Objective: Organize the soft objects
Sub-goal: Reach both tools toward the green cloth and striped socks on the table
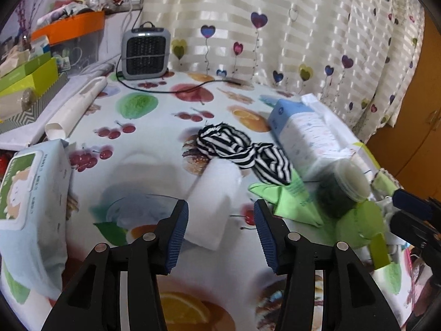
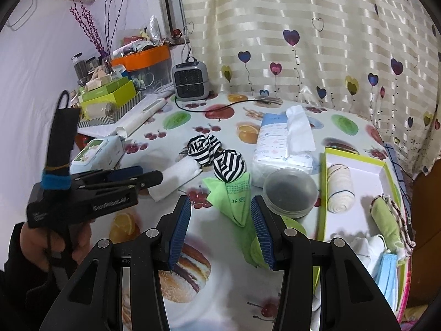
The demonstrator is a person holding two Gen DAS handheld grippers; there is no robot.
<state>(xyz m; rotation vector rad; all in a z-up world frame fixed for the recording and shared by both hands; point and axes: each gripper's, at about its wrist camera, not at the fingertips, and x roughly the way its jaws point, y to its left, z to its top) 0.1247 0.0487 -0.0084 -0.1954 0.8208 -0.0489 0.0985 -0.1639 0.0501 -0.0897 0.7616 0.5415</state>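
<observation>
A rolled white cloth (image 1: 213,195) lies on the fruit-print table, its near end between the open jaws of my left gripper (image 1: 220,229); it also shows in the right wrist view (image 2: 176,178). A black-and-white striped cloth (image 1: 239,149) (image 2: 217,155) lies behind it. A green cloth (image 2: 237,195) (image 1: 292,195) lies just ahead of my right gripper (image 2: 220,231), which is open and empty. The left gripper shows at the left of the right wrist view (image 2: 148,176). A green-rimmed tray (image 2: 355,171) at the right holds a rolled cream towel (image 2: 340,187), a green roll (image 2: 386,220) and a blue mask (image 2: 387,273).
A tissue pack (image 2: 284,143), a round lidded tub (image 2: 290,191), a wet-wipes pack (image 1: 30,207), a paper roll (image 1: 77,107) and a grey heater (image 1: 144,52) with its cord stand on the table. Boxes and clutter (image 2: 110,91) fill the far left. A curtain hangs behind.
</observation>
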